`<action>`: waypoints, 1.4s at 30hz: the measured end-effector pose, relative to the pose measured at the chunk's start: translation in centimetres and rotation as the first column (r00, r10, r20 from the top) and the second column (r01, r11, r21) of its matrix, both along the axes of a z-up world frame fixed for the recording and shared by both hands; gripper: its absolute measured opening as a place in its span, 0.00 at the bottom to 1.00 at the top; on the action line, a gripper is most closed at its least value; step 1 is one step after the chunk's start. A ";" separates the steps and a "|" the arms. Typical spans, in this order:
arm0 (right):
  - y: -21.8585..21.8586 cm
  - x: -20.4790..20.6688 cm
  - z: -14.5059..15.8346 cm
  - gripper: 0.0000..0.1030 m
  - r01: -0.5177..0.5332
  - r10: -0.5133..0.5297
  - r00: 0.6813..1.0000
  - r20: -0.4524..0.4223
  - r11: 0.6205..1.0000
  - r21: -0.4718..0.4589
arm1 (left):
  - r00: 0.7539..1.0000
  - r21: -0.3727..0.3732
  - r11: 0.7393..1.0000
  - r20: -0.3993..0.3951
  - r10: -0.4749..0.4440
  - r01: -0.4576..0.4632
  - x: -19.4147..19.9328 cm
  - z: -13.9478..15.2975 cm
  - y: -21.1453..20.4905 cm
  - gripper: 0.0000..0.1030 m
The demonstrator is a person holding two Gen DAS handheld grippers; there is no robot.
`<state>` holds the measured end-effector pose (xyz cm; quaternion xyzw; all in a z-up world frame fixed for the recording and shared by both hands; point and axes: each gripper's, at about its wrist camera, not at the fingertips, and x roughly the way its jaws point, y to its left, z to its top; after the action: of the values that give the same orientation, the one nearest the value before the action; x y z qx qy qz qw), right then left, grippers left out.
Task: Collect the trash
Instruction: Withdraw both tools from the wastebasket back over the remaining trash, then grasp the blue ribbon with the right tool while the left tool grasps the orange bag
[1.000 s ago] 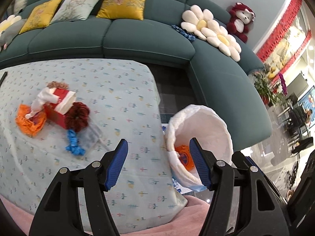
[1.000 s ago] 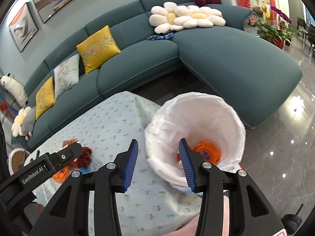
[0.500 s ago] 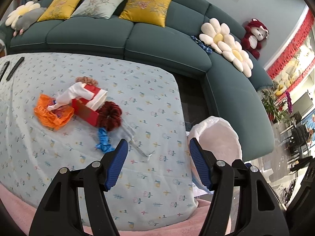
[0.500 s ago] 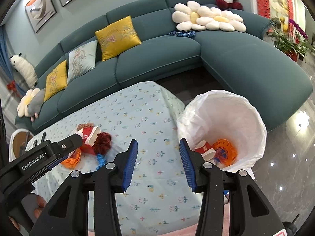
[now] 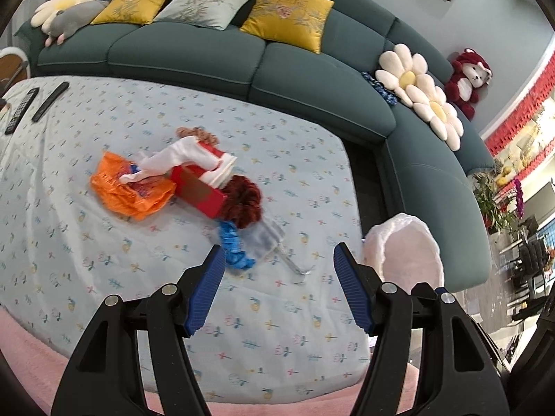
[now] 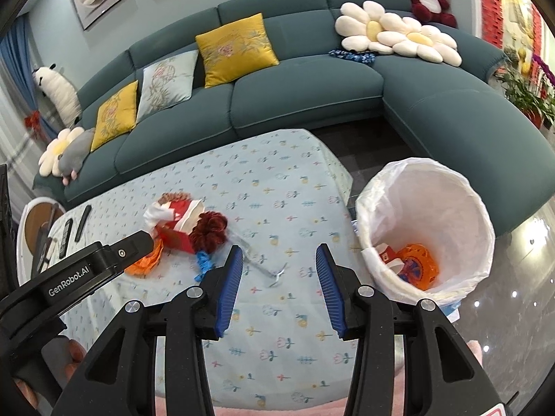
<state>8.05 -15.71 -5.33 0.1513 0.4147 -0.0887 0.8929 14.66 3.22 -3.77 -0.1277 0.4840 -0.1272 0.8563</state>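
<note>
While both tools hang above the table (image 5: 312,159), neither carries anything: the left gripper (image 5: 277,291) has its jaws spread wide, and the right gripper (image 6: 277,291) is likewise spread with nothing between its pads. The remaining trash lies in one cluster toward the far left of the tablecloth: an orange bag (image 5: 128,190), a red box (image 5: 201,190) with white paper draped over it, a dark red tuft (image 5: 242,204) touching the box, a blue scrap (image 5: 234,246) and a clear wrapper (image 5: 274,242) just beside it. The bin (image 6: 482,228), lined with a white bag, stands on the floor against the table's right end, so that items need only a short carry. It already holds orange and red pieces. Judged from this layout, the left gripper is aimed at the blue scrap, the nearest item to it.
</note>
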 end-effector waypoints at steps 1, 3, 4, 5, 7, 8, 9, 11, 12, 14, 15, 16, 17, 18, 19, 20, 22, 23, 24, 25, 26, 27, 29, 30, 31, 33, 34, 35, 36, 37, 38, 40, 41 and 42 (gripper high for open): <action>0.5 0.1 -0.2 0.42 -0.009 0.009 1.000 -0.005 1.000 0.000 | 1.000 0.001 1.000 -0.005 0.008 -0.008 0.0 -0.2 0.4 0.60; 1.2 0.4 -0.6 0.42 -0.023 0.023 1.000 -0.013 1.000 -0.004 | 0.999 0.003 1.000 -0.018 0.027 -0.027 0.1 -0.8 1.5 0.60; 1.7 0.5 -0.8 0.42 -0.032 0.031 0.999 -0.019 0.999 -0.006 | 0.999 0.003 0.999 -0.024 0.033 -0.033 0.1 -1.1 1.8 0.60; 2.1 0.7 -1.0 0.42 -0.040 0.040 0.999 -0.024 0.999 -0.007 | 0.998 0.003 0.999 -0.032 0.044 -0.044 0.2 -1.4 2.5 0.60; 2.7 1.0 -1.4 0.42 -0.053 0.053 0.998 -0.034 0.999 -0.007 | 0.997 0.010 0.998 -0.040 0.060 -0.060 0.3 -1.9 3.4 0.60; 3.1 1.1 -1.7 0.42 -0.060 0.060 0.997 -0.039 0.998 -0.007 | 0.997 0.023 0.997 -0.040 0.068 -0.068 0.3 -2.1 3.8 0.60; 3.5 1.3 -2.0 0.42 -0.067 0.067 0.997 -0.046 0.998 -0.004 | 0.996 0.035 0.997 -0.039 0.074 -0.073 0.4 -2.3 4.1 0.60; 4.2 1.6 -2.5 0.42 -0.078 0.078 0.995 -0.056 0.997 0.001 | 0.995 0.044 0.996 -0.045 0.084 -0.082 0.6 -2.8 4.9 0.60; 4.5 1.7 -2.7 0.42 -0.082 0.082 0.995 -0.060 0.997 0.003 | 0.994 0.043 0.995 -0.054 0.095 -0.093 0.7 -3.1 5.5 0.60; 5.3 2.0 -3.4 0.42 -0.096 0.096 0.993 -0.074 0.995 0.008 | 0.992 0.043 0.993 -0.065 0.109 -0.107 0.8 -3.6 6.3 0.60; 5.6 2.1 -3.6 0.42 -0.100 0.100 0.992 -0.078 0.995 0.008 | 0.990 0.045 0.992 -0.073 0.118 -0.115 0.9 -3.9 6.8 0.60; 6.0 2.4 -3.9 0.42 -0.107 0.108 0.991 -0.085 0.994 0.009 | 0.989 0.047 0.991 -0.079 0.125 -0.122 1.0 -4.2 7.2 0.60; 6.3 2.6 -4.2 0.42 -0.114 0.114 0.989 -0.091 0.993 0.009 | 0.987 0.049 0.990 -0.087 0.136 -0.132 1.1 -4.6 7.8 0.60; 6.5 2.8 -4.5 0.42 -0.120 0.120 0.988 -0.097 0.993 0.010 | 0.985 0.053 0.989 -0.092 0.143 -0.139 1.2 -4.9 8.3 0.60; 6.9 3.1 -4.9 0.42 -0.127 0.127 0.986 -0.105 0.992 0.010 | 0.984 0.057 0.988 -0.097 0.150 -0.145 1.3 -5.3 8.6 0.60; 7.3 3.4 -5.3 0.42 -0.134 0.134 0.984 -0.113 0.991 0.010 | 0.982 0.061 0.987 -0.104 0.157 -0.151 1.4 -5.7 9.1 0.60; 7.9 4.0 -5.9 0.42 -0.146 0.146 0.981 -0.127 0.989 0.011 | 0.979 0.066 0.984 -0.117 0.170 -0.163 1.6 -6.4 9.9 0.60; 8.3 4.4 -6.3 0.42 -0.153 0.153 0.979 -0.136 0.988 0.013 | 0.976 0.068 0.983 -0.126 0.176 -0.169 1.7 -6.8 10.3 0.61; 8.6 4.6 -6.6 0.42 -0.157 0.158 0.977 -0.142 0.987 0.013 | 0.974 0.070 0.982 -0.133 0.181 -0.173 1.8 -7.1 10.6 0.61; 9.0 5.2 -7.2 0.42 -0.164 0.165 0.975 -0.152 0.986 0.017 | 0.972 0.072 0.981 -0.140 0.187 -0.178 2.0 -7.5 11.0 0.61; 9.1 5.4 -7.5 0.42 -0.167 0.168 0.973 -0.158 0.986 0.019 | 0.971 0.075 0.981 -0.145 0.190 -0.181 2.1 -7.8 11.2 0.61; 9.5 5.9 -8.1 0.42 -0.171 0.172 0.970 -0.170 0.985 0.022 | 0.969 0.081 0.979 -0.151 0.196 -0.185 2.4 -8.2 11.6 0.61; 9.9 6.7 -8.8 0.42 -0.177 0.179 0.967 -0.184 0.984 0.025 | 0.965 0.087 0.977 -0.163 0.206 -0.194 2.8 -8.8 12.1 0.61; 10.1 7.1 -9.1 0.42 -0.180 0.182 0.965 -0.190 0.983 0.027 | 0.962 0.087 0.976 -0.172 0.213 -0.201 3.2 -9.1 12.5 0.61; 10.3 7.6 -9.5 0.42 -0.184 0.186 0.962 -0.198 0.983 0.026 | 0.958 0.085 0.974 -0.181 0.220 -0.208 3.6 -9.5 12.8 0.61; 10.6 8.4 -10.1 0.42 -0.191 0.193 0.959 -0.209 0.981 0.029 | 0.952 0.085 0.971 -0.194 0.236 -0.224 4.3 -10.1 13.3 0.66; 10.8 9.0 -10.6 0.42 -0.194 0.196 0.956 -0.217 0.981 0.031 | 0.948 0.082 0.969 -0.201 0.246 -0.234 4.7 -10.4 13.6 0.66; 10.9 9.4 -10.8 0.42 -0.194 0.196 0.955 -0.221 0.980 0.033 | 0.946 0.079 0.968 -0.208 0.251 -0.239 5.1 -10.6 13.8 0.66; 11.0 9.8 -11.1 0.42 -0.195 0.197 0.954 -0.227 0.980 0.035 | 0.941 0.077 0.966 -0.220 0.258 -0.247 5.6 -10.9 14.0 0.67; 11.2 10.4 -11.6 0.42 -0.195 0.198 0.951 -0.236 0.980 0.037 | 0.936 0.075 0.964 -0.230 0.265 -0.255 6.1 -11.2 14.2 0.67; 11.3 10.8 -11.8 0.42 -0.195 0.198 0.950 -0.241 0.980 0.037 | 0.932 0.072 0.962 -0.239 0.272 -0.262 6.6 -11.6 14.4 0.67; 11.5 11.7 -12.5 0.42 -0.194 0.198 0.947 -0.253 0.980 0.040 | 0.920 0.067 0.958 -0.265 0.288 -0.280 7.7 -12.3 14.8 0.67; 11.5 12.1 -12.8 0.42 -0.194 0.198 0.946 -0.258 0.980 0.041 | 0.913 0.065 0.955 -0.279 0.297 -0.290 8.3 -12.7 14.9 0.67; 11.6 12.4 -13.1 0.42 -0.194 0.198 0.944 -0.263 0.980 0.042 | 0.907 0.059 0.952 -0.291 0.304 -0.300 8.8 -13.0 15.1 0.67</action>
<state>20.48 -4.10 -18.43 0.1031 0.5445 -0.0159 0.8323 23.47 18.32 -16.80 -0.2132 0.5820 0.0305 0.7841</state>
